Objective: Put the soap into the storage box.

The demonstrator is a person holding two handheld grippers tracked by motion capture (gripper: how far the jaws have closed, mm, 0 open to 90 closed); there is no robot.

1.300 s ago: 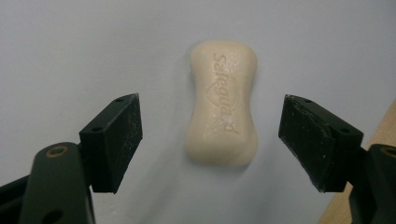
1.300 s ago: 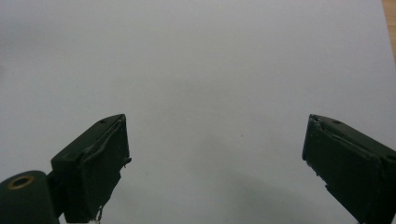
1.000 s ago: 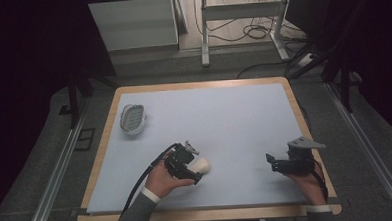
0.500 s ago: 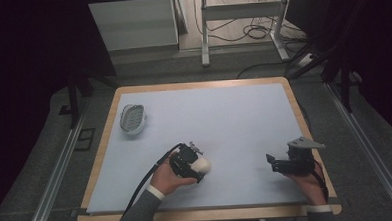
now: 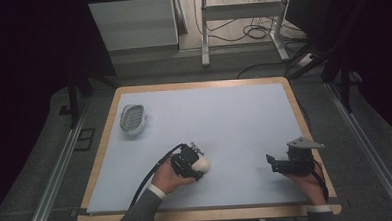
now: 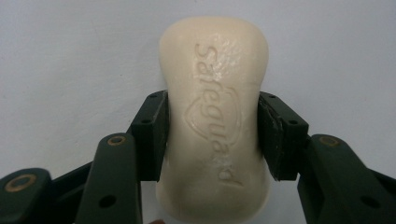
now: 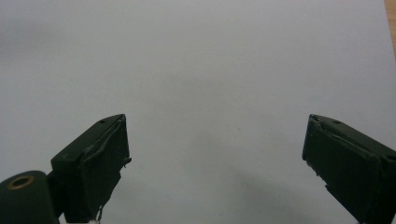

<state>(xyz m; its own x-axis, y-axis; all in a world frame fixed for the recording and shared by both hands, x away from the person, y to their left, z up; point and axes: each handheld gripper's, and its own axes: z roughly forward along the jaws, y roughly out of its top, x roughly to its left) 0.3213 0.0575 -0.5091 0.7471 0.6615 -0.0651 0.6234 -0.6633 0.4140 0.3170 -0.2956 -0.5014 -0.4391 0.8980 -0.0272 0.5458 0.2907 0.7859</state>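
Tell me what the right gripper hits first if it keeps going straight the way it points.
Probably nothing soon: the open right gripper points toward the left gripper and its soap bar, with bare table between. Depth is unclear.

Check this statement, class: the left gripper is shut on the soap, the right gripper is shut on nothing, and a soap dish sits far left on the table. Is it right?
One thing is wrong: the right gripper is open, its jaws wide apart over bare table, as the right gripper view shows. The left gripper is shut on the soap, and the soap dish sits far left.
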